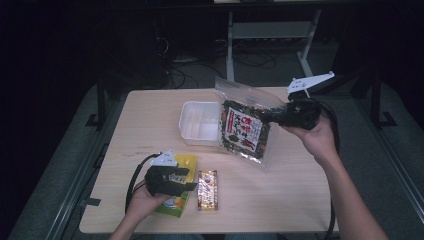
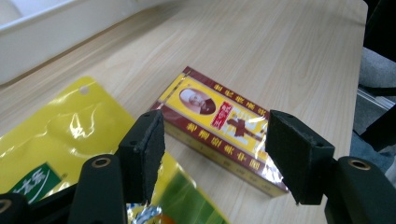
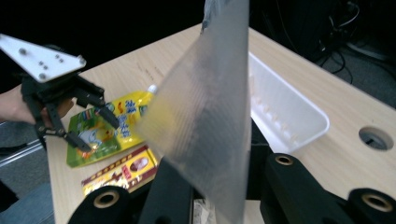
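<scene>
My left gripper (image 1: 188,179) is near the table's front left, open, its jaws level above a yellow snack pouch (image 1: 176,200). In the left gripper view nothing sits between the pads (image 2: 144,154). The yellow pouch (image 2: 60,135) lies under the left jaw, and a red and yellow box (image 2: 224,126) lies flat just beyond the jaws. My right gripper (image 1: 270,117) is lifted at the right, shut on the edge of a clear bag of dark seaweed snacks (image 1: 245,127). That bag (image 3: 210,112) hangs over the table beside the white tray (image 1: 199,122).
The white tray (image 3: 289,116) stands empty at the middle back of the wooden table (image 1: 150,115). The box (image 1: 207,189) lies just right of the pouch near the front edge. A cable hole (image 3: 376,138) is cut in the tabletop. Desk legs and cables stand on the dark floor behind.
</scene>
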`<action>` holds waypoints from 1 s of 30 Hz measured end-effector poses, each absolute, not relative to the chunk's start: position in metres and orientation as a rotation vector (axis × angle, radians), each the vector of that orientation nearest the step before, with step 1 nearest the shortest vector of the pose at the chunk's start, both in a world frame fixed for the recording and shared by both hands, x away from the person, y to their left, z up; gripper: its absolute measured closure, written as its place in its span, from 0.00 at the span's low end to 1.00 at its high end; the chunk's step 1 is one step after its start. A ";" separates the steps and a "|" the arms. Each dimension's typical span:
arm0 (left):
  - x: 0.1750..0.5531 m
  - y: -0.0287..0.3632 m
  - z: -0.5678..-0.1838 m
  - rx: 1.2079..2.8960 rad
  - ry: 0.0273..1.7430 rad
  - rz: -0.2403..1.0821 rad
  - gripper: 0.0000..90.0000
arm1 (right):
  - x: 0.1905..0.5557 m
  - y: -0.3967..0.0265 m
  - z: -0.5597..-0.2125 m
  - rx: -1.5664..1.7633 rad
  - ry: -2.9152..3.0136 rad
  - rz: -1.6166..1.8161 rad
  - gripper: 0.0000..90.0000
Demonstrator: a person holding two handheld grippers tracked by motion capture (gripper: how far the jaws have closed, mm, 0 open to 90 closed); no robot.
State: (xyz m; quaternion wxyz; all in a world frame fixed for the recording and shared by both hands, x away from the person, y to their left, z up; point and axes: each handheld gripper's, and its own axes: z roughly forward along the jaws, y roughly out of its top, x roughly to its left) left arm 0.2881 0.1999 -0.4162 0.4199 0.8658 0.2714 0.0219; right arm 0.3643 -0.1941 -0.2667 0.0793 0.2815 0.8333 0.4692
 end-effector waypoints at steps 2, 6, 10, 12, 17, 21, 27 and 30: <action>0.287 0.205 -0.417 2.164 0.690 0.056 0.40 | 0.368 -0.188 -0.262 0.837 2.489 1.396 0.87; 0.283 0.214 -0.418 2.149 0.709 0.070 0.40 | 0.376 -0.173 -0.252 0.817 2.456 1.382 0.87; 0.281 0.220 -0.418 2.145 0.716 0.084 0.39 | 0.385 -0.162 -0.247 0.812 2.432 1.362 0.87; 0.281 0.222 -0.418 2.146 0.718 0.088 0.39 | 0.387 -0.159 -0.246 0.811 2.428 1.358 0.87; 0.281 0.227 -0.422 2.137 0.736 0.085 0.38 | 0.398 -0.147 -0.242 0.812 2.405 1.341 0.87; 0.280 0.230 -0.423 2.132 0.740 0.084 0.37 | 0.410 -0.138 -0.242 0.835 2.364 1.330 0.87; 0.279 0.233 -0.423 2.122 0.741 0.087 0.37 | 0.421 -0.130 -0.245 0.856 2.324 1.314 0.87; 0.279 0.233 -0.423 2.125 0.739 0.087 0.37 | 0.427 -0.126 -0.248 0.880 2.302 1.314 0.87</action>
